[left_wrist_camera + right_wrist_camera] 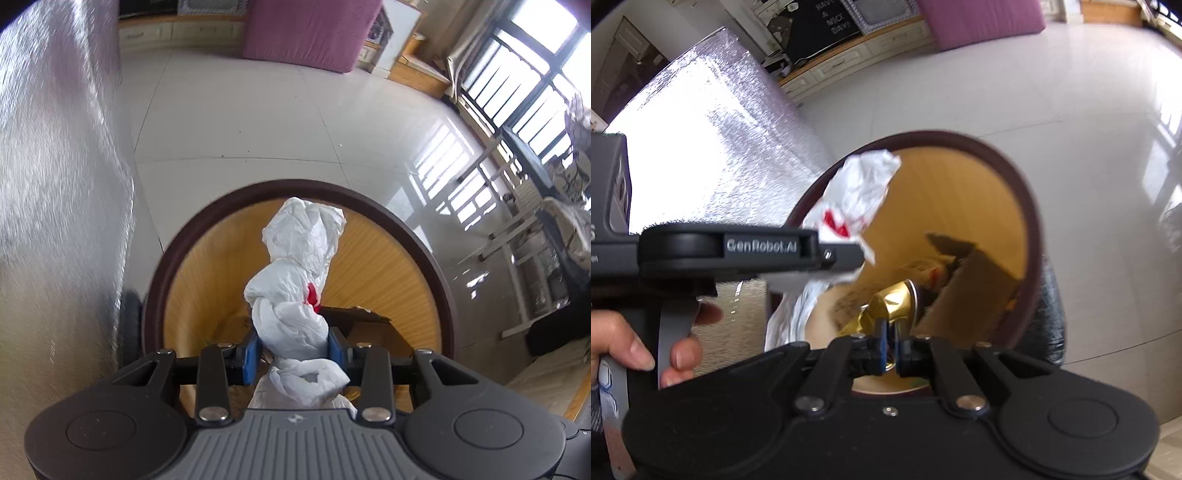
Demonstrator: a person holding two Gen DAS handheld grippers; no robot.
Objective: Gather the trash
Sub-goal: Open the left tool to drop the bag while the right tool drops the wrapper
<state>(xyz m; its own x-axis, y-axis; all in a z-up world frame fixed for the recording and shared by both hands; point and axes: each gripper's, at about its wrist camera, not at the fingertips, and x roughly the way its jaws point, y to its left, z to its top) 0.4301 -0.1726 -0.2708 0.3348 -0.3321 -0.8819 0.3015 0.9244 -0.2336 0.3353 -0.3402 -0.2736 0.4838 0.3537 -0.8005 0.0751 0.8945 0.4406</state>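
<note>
Readable text: "GenRobot.AI" in pale letters on the side of the left gripper body, seen in the right wrist view; on a dark board at the back wall, "HAVE A NICE DAY" partly legible, blurred.
Left gripper [293, 354]: black plastic, blue pads [251, 356], jaws clamped on a white plastic bag; a bare hand [631, 343] grips its grey handle.
White plastic bag [295, 280]: thin crinkled film, twisted into a rope shape, small red print patch mid-way; held directly above the bin mouth, top end sticking up toward the far rim.
Right gripper [892, 349]: black plastic, ribbed linkage arms with metal rivets, jaws nearly together, pinching a gold wrapper.
Gold wrapper [886, 306]: shiny metallic foil, crumpled; sits over the near inside of the bin, at the gripper tips.
Bin [1030, 229]: round, dark brown rim, yellow-tan ribbed inner wall; stands on the floor just beside the silver block.
Cardboard piece [971, 284]: brown, flat, angular, leaning inside the bin.
Other bin contents: packaging with red-orange print near the cardboard, too blurred to read.
Silver block [713, 147]: glittery embossed foil surface, boxy.
Floor [236, 110]: glossy pale tiles, window reflections.
Purple cushion [310, 29]: ribbed fabric, rectangular, well away at the far wall.
</note>
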